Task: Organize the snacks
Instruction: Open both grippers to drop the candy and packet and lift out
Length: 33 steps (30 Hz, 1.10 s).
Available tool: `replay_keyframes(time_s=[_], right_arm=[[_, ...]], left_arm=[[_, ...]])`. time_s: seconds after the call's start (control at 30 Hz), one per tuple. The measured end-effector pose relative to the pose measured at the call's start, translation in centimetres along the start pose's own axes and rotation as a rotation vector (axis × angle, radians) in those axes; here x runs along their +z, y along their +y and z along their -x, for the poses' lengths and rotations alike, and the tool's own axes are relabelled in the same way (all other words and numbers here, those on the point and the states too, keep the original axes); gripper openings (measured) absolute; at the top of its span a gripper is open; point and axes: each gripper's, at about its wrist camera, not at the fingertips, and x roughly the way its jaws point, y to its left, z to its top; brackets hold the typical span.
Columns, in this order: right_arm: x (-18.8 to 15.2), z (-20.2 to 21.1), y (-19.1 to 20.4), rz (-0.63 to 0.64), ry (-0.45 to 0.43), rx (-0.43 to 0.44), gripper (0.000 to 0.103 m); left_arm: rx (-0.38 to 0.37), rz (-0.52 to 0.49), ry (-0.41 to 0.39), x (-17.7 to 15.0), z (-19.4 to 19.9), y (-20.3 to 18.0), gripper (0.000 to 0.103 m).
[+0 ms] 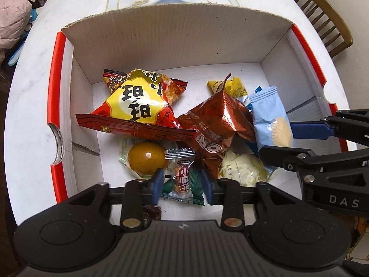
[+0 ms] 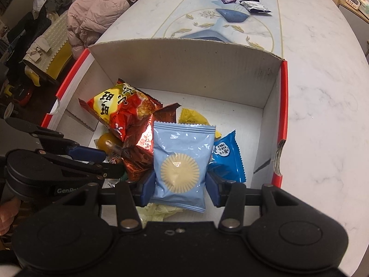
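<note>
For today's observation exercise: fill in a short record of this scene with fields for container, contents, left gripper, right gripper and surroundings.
container: open cardboard box with red edges, on a marble-look table
contents: mixed snack packets, among them a red-yellow bag and a wrapped egg
left gripper: jaws open around a small clear packet
right gripper: jaws shut on a light blue packet
surroundings: two loose packets farther along the table

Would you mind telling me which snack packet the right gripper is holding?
The right gripper holds the pale blue packet showing a round ridged biscuit; the darker blue packet lies loose beside it.
</note>
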Motion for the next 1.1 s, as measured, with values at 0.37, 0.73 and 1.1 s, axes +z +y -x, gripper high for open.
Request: replay_keyframes(time_s=[0.37,0.73,1.1], right_arm=[[-0.4,1.4,-0.7,-0.029,-0.047,0.006,0.054],[0.5,6.0,-0.3,-0.007,-0.172,0.035,0.06],[3.9,9.7,-1.9,0.031,-0.283,0.008,0.088]], left_arm=[[-0.006,0.02,-0.096,-1.6,3.1,0.7,0.048],[0.004,-0.006,-0.265,-0.9,8.9,-0.8,0.056],[0.029,-0.03,-0.366,3.1,12.5,-2.0,0.063]])
